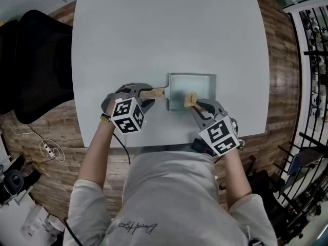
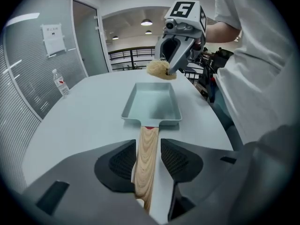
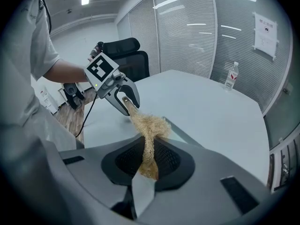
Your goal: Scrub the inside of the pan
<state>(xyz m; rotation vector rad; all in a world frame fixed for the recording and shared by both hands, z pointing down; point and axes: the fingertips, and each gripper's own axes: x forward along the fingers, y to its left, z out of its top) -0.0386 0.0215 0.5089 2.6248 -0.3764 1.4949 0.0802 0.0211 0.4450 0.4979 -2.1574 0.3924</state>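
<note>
A pale rectangular pan is seen lying flat on the light grey bench, near the bench edge closest to the person. From the pan's left end a wooden handle runs out sideways, joined to the pan by a small red piece. The left tongs are placed around this handle. In the left gripper view their jaws stand spread, with the handle lying between the two ribbed pads. A gap is seen on one side, and on the other side the pad sits close against the wood. No pinch on the handle is shown. The right tongs are brought in from the pan's near right corner, and their jaws are pressed together on a tuft of straw-coloured fibre scrubber. The bushy end of the scrubber sticks out past the jaw tips. It is held over the part of the pan farthest from the handle, and in the left gripper view it appears raised off the pan's floor. A clear bottle is stood well beyond the pan, near the bench's far edge by a slatted glass wall. A black chair is parked off the bench's corner, on the handle side of the pan, over a wooden plank floor.
</note>
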